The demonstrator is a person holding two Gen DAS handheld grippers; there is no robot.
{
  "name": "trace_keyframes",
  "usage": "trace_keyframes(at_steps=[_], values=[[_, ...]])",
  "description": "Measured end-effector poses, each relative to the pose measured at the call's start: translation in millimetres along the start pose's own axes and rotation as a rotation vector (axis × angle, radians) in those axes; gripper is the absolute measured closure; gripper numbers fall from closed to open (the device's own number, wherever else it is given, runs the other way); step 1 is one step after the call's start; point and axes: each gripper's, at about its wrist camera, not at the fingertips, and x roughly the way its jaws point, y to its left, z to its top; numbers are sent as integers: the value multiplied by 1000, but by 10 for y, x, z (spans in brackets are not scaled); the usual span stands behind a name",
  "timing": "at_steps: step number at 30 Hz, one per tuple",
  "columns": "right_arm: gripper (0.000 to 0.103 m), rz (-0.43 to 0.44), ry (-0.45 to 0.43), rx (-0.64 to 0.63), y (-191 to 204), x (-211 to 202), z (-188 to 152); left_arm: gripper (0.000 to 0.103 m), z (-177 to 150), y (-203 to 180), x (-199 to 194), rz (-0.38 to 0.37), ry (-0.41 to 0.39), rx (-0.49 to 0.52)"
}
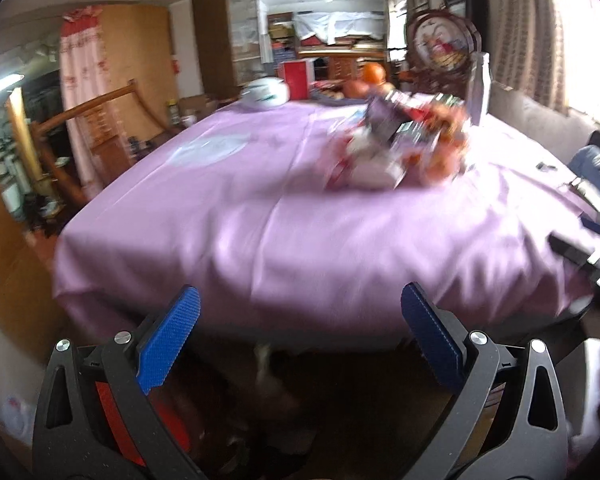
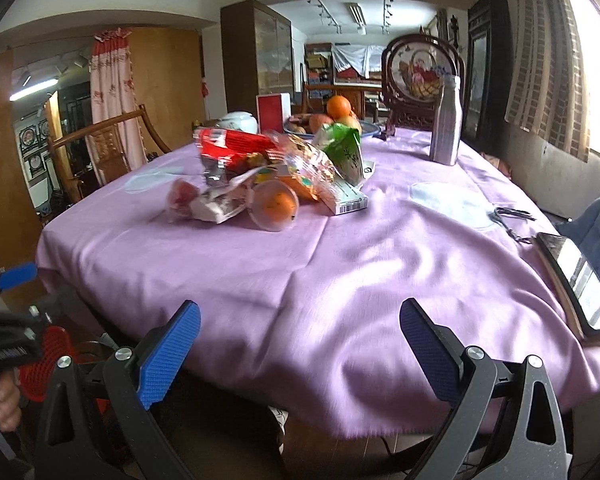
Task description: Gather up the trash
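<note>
The table [image 2: 340,264], draped in a lilac cloth, carries the trash pile [image 2: 268,176] near its middle, well apart from both grippers. Judged by appearance, the pile is light, crinkly packaging that will deform and slip under pressure.

- Red wrapper [image 2: 232,146]: thin film on top of the pile; pinch a free edge or fold.
- Green carton [image 2: 346,152]: semi-stiff, tilted; grip across its flat sides.
- Flat box [image 2: 350,200]: rigid, lying at the pile's near right edge; take it by a protruding end.
- Clear cup [image 2: 274,206]: lying on its side, orange contents inside; likely to roll, so grip at the rim.

The right gripper [image 2: 300,344] hangs before the near table edge, jaws spread wide, holding nothing. The left gripper [image 1: 300,328] is likewise wide open, empty and touching nothing; its view is motion-blurred.
</note>
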Motion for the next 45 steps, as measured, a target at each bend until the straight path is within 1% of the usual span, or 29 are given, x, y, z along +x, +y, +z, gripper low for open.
trace_keyframes(at_steps=[1, 5, 7, 10, 14, 17, 19, 21, 22, 23, 25, 26, 28, 30, 31, 33, 36, 38, 40, 41, 42, 43, 44, 45], values=[[6, 2, 14, 9, -25, 56, 32, 6, 154, -30, 52, -40, -7, -1], [6, 5, 48, 29, -159, 280, 134, 6, 650, -227, 265, -155, -34, 12], [6, 5, 69, 34, -208, 371, 158, 6, 863, -397, 401, -163, -49, 50], [6, 7, 98, 40, -261, 482, 159, 6, 1086, -651, 605, -138, -59, 111], [5, 15, 108, 49, -296, 571, 162, 6, 1272, -904, 976, -165, -4, 147], [5, -5, 110, 25, -283, 613, 166, 6, 1313, -1006, 1165, -160, 23, 172], [5, -13, 109, 9, -283, 635, 160, 6, 1334, -979, 1216, -117, 13, 182], [5, -18, 104, 5, -281, 647, 149, 6, 1362, -795, 1249, -38, -11, 178], [5, -24, 102, -1, -274, 653, 145, 6, 1370, -702, 1263, -16, -9, 170], [5, -31, 102, -9, -266, 659, 140, 6, 1370, -498, 1273, 19, 1, 148], [4, -42, 100, -25, -247, 671, 131, 6, 1349, -226, 1247, 48, 12, 119], [4, -38, 97, -19, -255, 677, 129, 6, 1312, -58, 1185, 41, 11, 105], [4, -40, 90, -16, -259, 678, 122, 6, 1240, 135, 1095, 17, 10, 93], [4, -44, 80, -13, -255, 674, 109, 6, 1134, 273, 1073, -15, 32, 88], [4, -47, 75, -11, -252, 674, 107, 6, 1071, 309, 1109, -37, 56, 95], [4, -49, 69, -6, -247, 677, 102, 6, 955, 282, 1165, -40, 85, 110], [4, -46, 71, -2, -242, 682, 103, 6, 872, 143, 1318, -27, 109, 144], [4, -46, 80, -4, -248, 683, 118, 6, 904, 22, 1430, -25, 121, 153], [4, -45, 83, 1, -239, 690, 119, 6, 989, -46, 1531, 4, 127, 149], [4, -45, 84, 1, -234, 692, 119, 6, 1061, -78, 1580, 14, 125, 129], [4, -46, 83, 2, -230, 692, 118, 7, 1099, -102, 1589, 1, 124, 110], [4, -46, 82, 2, -230, 692, 118, 7, 1143, -167, 1581, -68, 129, 79], [4, -46, 79, 2, -228, 691, 115, 7, 1153, -243, 1566, -126, 134, 77], [4, -45, 76, 2, -227, 691, 111, 6, 1153, -359, 1539, -173, 133, 103]])
